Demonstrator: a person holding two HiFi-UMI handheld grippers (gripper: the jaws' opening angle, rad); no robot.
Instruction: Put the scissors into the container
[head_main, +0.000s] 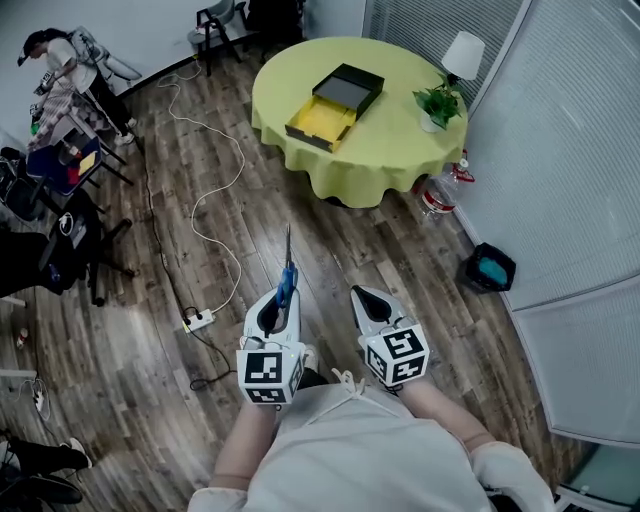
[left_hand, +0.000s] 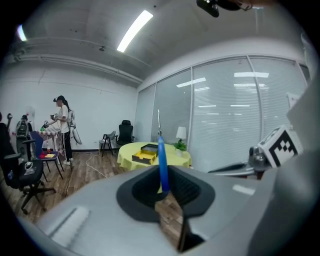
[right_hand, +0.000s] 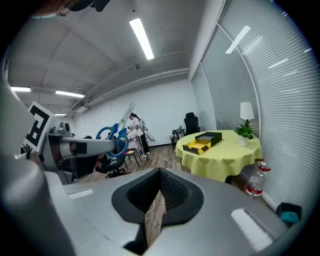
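Left hand-held gripper (head_main: 283, 302) is clenched on the blue-handled steel scissors (head_main: 287, 268) at the handle end, blades pointing toward the open black box w/ yellow lining (head_main: 335, 103), still well short of it. Right hand-held gripper (head_main: 362, 295) is closed, empty. Scissors prob. light, stiff, slick, w/ sharp tips; the handle end seems the safest hold. No readable brand or writing.

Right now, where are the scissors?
In the head view the scissors are clamped in the left gripper, low and left of centre, blades pointing ahead toward the round yellow table that holds the open container.
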